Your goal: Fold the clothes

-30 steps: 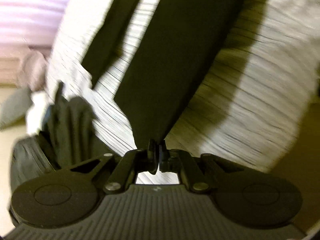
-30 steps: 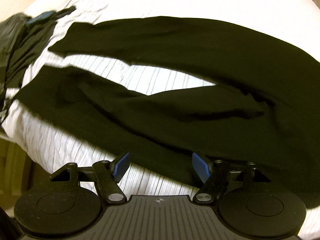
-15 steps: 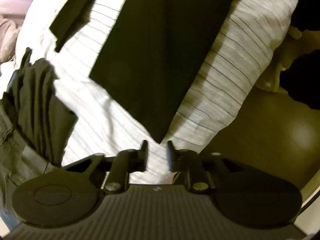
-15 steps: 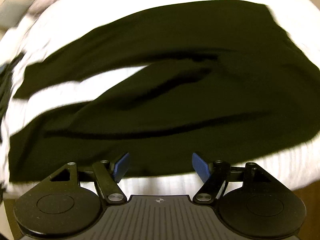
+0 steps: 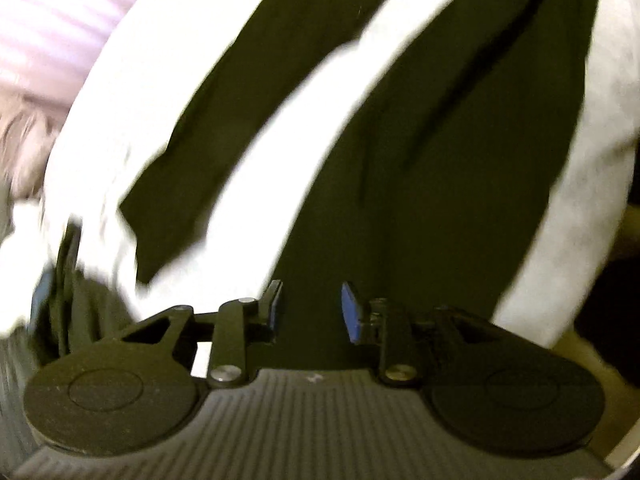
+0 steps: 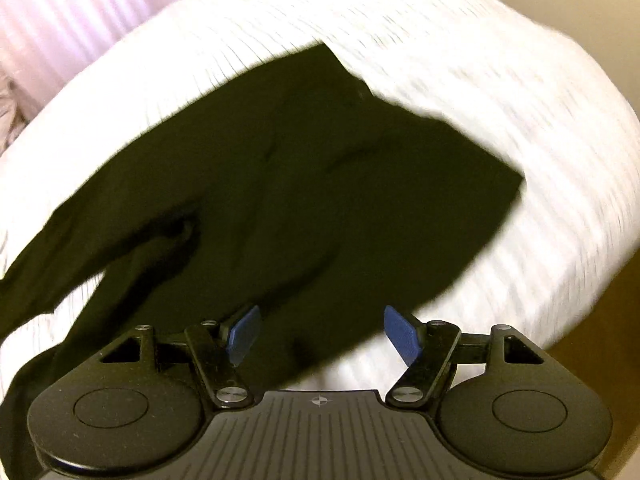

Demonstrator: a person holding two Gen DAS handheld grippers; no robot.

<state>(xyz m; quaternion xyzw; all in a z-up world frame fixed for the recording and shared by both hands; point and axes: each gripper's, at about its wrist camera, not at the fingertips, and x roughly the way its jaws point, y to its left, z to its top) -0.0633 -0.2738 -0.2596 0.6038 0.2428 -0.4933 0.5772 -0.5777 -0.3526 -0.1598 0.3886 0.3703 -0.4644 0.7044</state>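
Though both views are blurred, black trousers (image 6: 304, 184) lie spread on the bed (image 6: 500, 92) ahead of both tools: left tool (image 5: 310, 308) and right tool (image 6: 320, 334) released (legs cut off).

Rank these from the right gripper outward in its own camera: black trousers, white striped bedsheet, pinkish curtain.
1. black trousers, directly beneath the open right gripper.
2. white striped bedsheet, spreading beyond and right of them.
3. pinkish curtain, far upper left.
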